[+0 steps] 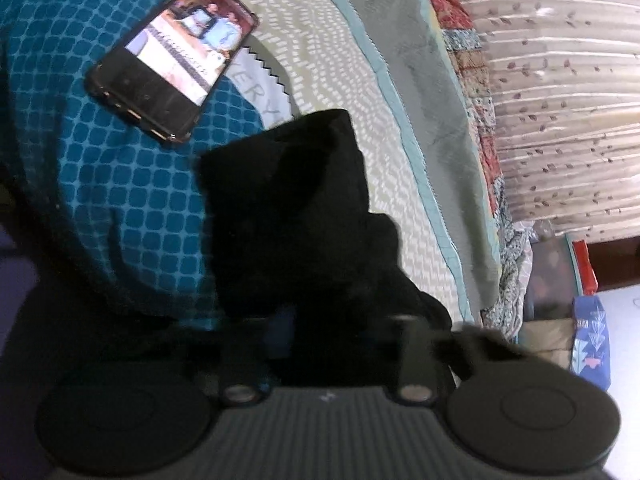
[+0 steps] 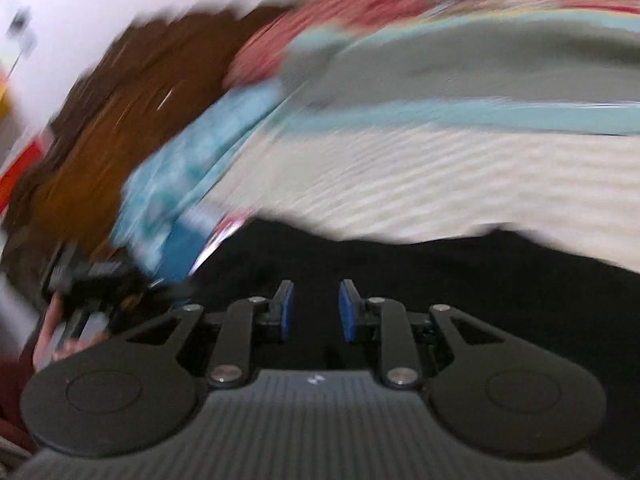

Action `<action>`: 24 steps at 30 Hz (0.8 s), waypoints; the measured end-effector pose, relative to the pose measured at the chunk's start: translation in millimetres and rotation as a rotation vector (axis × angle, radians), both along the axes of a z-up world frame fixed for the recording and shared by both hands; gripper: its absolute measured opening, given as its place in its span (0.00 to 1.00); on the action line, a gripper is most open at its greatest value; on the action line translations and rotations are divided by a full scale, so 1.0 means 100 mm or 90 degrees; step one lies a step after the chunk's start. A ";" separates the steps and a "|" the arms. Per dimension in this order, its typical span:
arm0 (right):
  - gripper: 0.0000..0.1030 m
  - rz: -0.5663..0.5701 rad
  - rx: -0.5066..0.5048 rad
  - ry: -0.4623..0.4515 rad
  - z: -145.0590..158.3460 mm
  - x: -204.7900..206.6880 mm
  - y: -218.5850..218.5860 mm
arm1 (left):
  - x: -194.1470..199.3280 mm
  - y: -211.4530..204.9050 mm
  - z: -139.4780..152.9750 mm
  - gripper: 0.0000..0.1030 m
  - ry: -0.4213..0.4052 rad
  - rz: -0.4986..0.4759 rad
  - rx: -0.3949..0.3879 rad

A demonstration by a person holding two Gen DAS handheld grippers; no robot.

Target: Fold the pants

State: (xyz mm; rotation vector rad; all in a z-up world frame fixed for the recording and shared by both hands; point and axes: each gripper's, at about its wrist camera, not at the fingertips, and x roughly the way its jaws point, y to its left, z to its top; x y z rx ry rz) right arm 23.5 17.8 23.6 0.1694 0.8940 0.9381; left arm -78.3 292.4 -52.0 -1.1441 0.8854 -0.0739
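Note:
The black pants lie bunched on the quilted bed, reaching from the middle of the left wrist view down onto my left gripper. The dark cloth covers that gripper's fingers, so I cannot see how the jaws stand. In the blurred right wrist view the pants spread as a black sheet under and ahead of my right gripper. Its blue pads stand apart with a gap between them and nothing in it.
A phone with a lit screen lies on the teal checked patch of the quilt, up and left of the pants. A beige patterned curtain hangs at the right. Brown furniture and a hand show at the left.

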 end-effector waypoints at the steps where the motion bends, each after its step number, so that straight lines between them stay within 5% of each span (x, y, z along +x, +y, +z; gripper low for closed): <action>1: 0.26 0.022 -0.012 0.011 -0.08 0.02 0.23 | -0.01 0.02 0.01 0.11 -0.012 0.009 -0.012; 4: 0.20 0.064 -0.025 0.056 -0.27 0.00 0.66 | 0.04 0.02 0.27 0.10 -0.091 0.002 0.019; 9: 0.13 0.044 0.020 0.050 -0.11 -0.05 0.67 | 0.33 -0.10 0.64 0.10 -0.200 -0.052 0.056; 15: 0.13 0.012 0.007 -0.129 0.26 -0.29 0.68 | 0.16 -0.09 0.83 0.11 -0.343 -0.052 0.110; 17: 0.13 0.035 -0.030 -0.136 0.12 -0.31 0.87 | 0.00 0.00 0.61 0.14 -0.312 -0.019 0.154; 19: 0.13 0.066 -0.098 -0.111 -0.18 -0.29 1.09 | -0.10 0.10 0.23 0.15 -0.191 0.014 0.172; 21: 0.13 0.092 -0.151 -0.075 -0.50 -0.29 1.24 | -0.21 0.19 -0.15 0.16 -0.084 0.024 0.126; 23: 0.14 0.082 -0.132 -0.056 -0.54 -0.28 1.23 | -0.37 0.26 -0.24 0.22 -0.081 0.045 0.071; 24: 0.14 0.084 -0.123 -0.051 -0.50 -0.26 1.24 | -0.43 0.27 -0.19 0.25 -0.082 0.058 0.085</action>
